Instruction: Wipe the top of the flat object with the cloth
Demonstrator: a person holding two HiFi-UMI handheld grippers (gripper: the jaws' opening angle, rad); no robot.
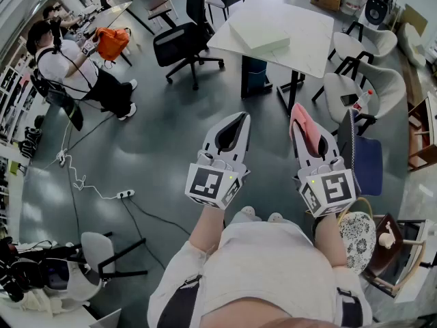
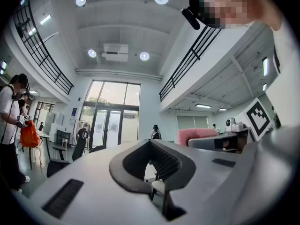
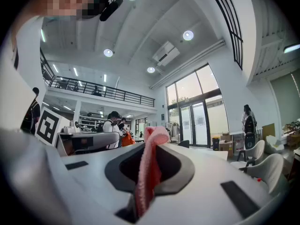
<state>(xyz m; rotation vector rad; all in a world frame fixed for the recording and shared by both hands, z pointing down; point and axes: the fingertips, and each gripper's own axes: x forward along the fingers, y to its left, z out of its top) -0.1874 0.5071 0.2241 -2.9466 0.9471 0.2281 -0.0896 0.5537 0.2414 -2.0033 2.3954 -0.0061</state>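
Head view: my right gripper (image 1: 300, 115) pinches the pink cloth (image 1: 307, 134); my left gripper (image 1: 240, 120) is closed, empty. The flat object (image 1: 258, 34) lies well ahead on the white table (image 1: 311, 50), roughly between both grippers.

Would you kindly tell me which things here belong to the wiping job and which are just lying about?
For the job: pink cloth, held in the right tool; flat white box on the table; left tool, shut and empty.
Just about: office chair; power strip; orange bag; bottle.
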